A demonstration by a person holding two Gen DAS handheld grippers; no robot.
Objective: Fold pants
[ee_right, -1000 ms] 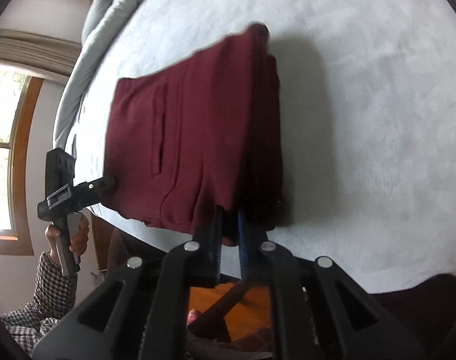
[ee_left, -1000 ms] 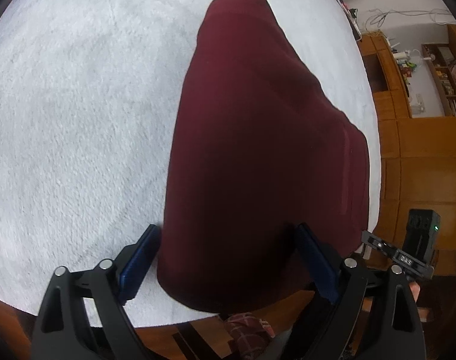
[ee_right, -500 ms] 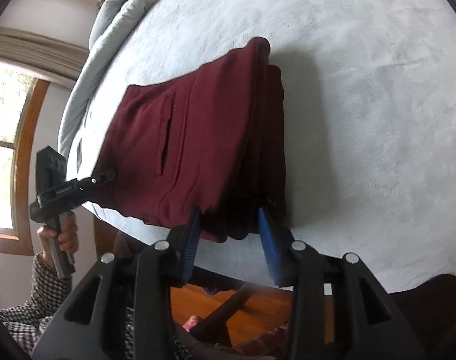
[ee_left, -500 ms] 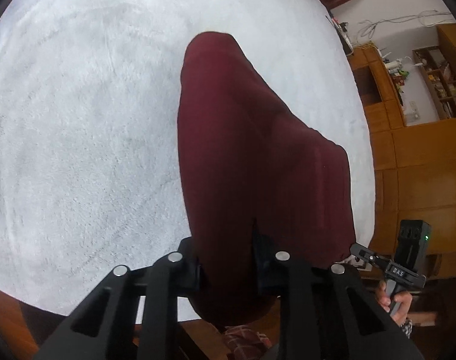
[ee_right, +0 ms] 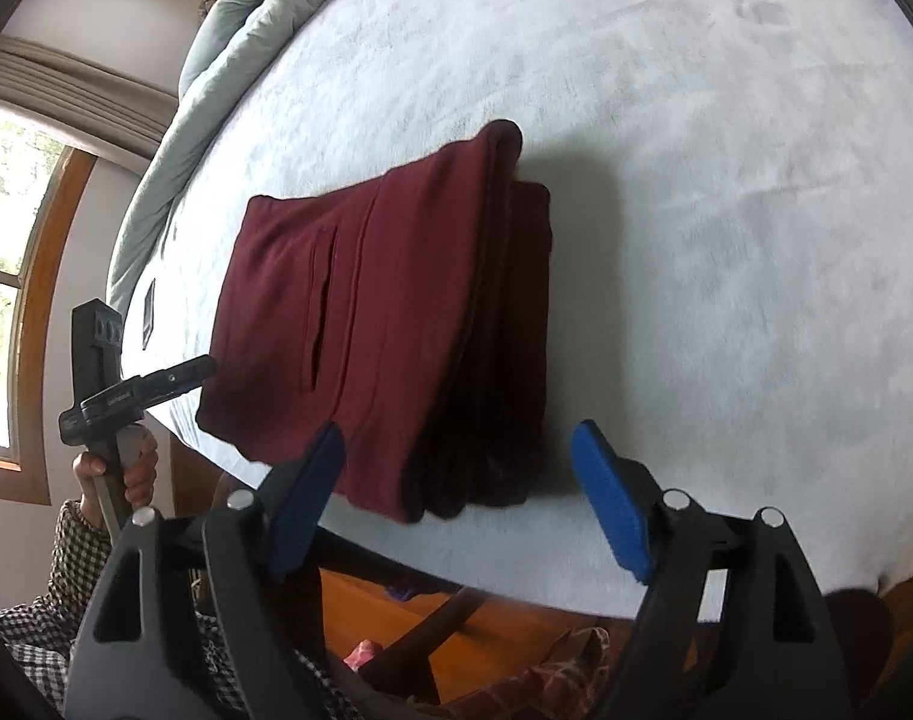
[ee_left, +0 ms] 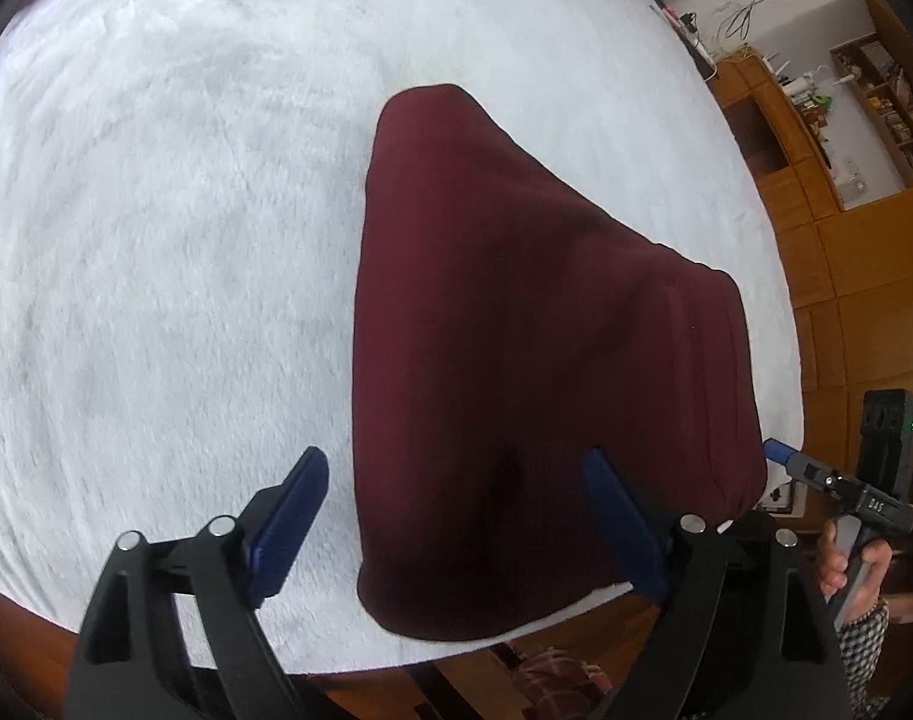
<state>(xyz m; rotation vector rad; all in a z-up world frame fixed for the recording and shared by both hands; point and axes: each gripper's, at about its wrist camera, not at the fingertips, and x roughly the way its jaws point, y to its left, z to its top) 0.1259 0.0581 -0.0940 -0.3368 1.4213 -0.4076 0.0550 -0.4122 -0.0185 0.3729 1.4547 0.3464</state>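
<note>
**Folded Pants on Bed, Both Claws Released**

White fuzzy bedding (ee_left: 156, 240) covers the work surface and fills most of both wrist views. Wooden cabinets (ee_left: 840, 276) stand beyond the bed, ahead and to the right of the left claw. A window (ee_right: 12, 276) with a wooden frame sits to the left of the right claw, and a rumpled grey-green blanket (ee_right: 240, 42) lies at the far left edge of the bed in that view.

1. Pants. The maroon pants (ee_left: 516, 360) lie on the bedding as a compact stack of folded layers, at the near edge of the bed. In the right wrist view the pants (ee_right: 372, 330) show a slit pocket on the top layer, with the stacked layer edges facing the claw.

2. Left claw. The left claw (ee_left: 456, 522) is released, its blue pads spread wide. The near end of the pants lies in the gap between the pads; whether the right pad touches the cloth cannot be told. It grips nothing.

3. Right claw. The right claw (ee_right: 456, 498) is released, its blue pads spread wide on either side of the near corner of the stack. It grips nothing.

4. Cross views. Each claw appears in the other camera: the right claw (ee_left: 780, 453) at the right corner of the pants, the left claw (ee_right: 207, 366) at the left corner.
</note>
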